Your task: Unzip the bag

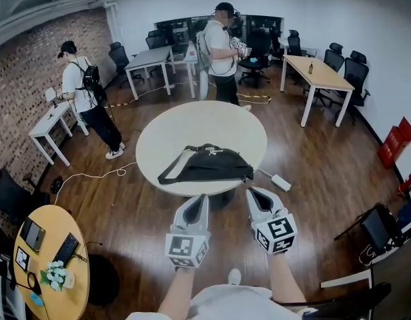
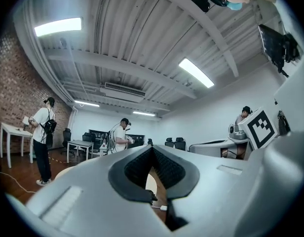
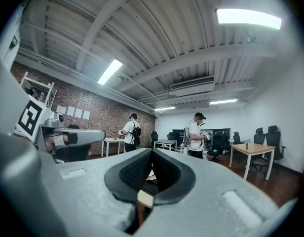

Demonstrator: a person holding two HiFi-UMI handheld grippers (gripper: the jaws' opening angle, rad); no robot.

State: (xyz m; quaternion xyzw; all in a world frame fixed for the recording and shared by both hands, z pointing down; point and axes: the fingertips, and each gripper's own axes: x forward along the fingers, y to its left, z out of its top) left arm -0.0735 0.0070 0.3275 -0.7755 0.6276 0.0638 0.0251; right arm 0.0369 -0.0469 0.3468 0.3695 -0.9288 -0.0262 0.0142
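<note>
A black bag (image 1: 207, 163) with a long strap lies flat on the round cream table (image 1: 192, 127), near its front edge. Both grippers hover side by side short of the table, well apart from the bag. My left gripper (image 1: 199, 199) points at the table's front rim, jaws together, nothing between them. To its right, my right gripper (image 1: 257, 193) is likewise shut and empty. In the left gripper view the closed left gripper (image 2: 152, 149) tips meet; the right gripper view shows the right gripper (image 3: 151, 153) tips meeting too, with a sliver of table seen through the gap.
Two people stand beyond the table: one (image 1: 87, 97) at the left by a white desk, one (image 1: 221, 51) at the back. A power strip (image 1: 281, 182) and cable lie on the wood floor right of the table. A small round desk (image 1: 51, 259) sits at lower left.
</note>
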